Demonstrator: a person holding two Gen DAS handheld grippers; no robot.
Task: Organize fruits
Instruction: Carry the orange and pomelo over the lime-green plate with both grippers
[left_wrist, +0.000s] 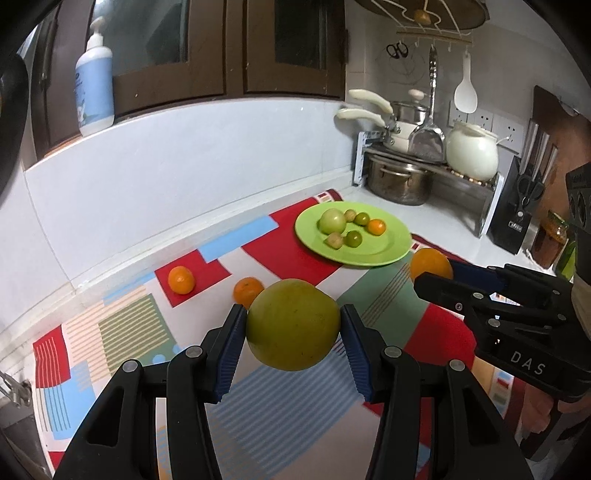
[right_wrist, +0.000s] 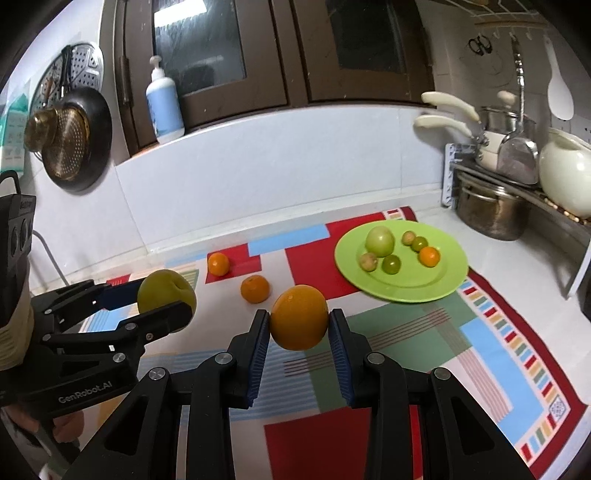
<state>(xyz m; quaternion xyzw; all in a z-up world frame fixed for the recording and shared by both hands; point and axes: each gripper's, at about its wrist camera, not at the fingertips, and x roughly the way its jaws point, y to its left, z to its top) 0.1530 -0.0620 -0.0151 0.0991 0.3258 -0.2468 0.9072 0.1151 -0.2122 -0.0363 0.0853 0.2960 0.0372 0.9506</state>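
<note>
Fruits being gathered: six resting on green plate (left_wrist: 384, 254), green fruit (left_wrist: 293, 325) clamped in left gripper (left_wrist: 293, 332), orange (right_wrist: 299, 317) clamped in right gripper (right_wrist: 299, 328), two small oranges (left_wrist: 181, 279) waiting on mat (left_wrist: 122, 325).

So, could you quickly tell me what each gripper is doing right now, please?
Left gripper: closed on the green fruit.
Right gripper: closed on the large orange.

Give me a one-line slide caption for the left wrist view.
Left gripper holds a yellow-green fruit above the patterned mat, green plate of fruit behind.
</note>
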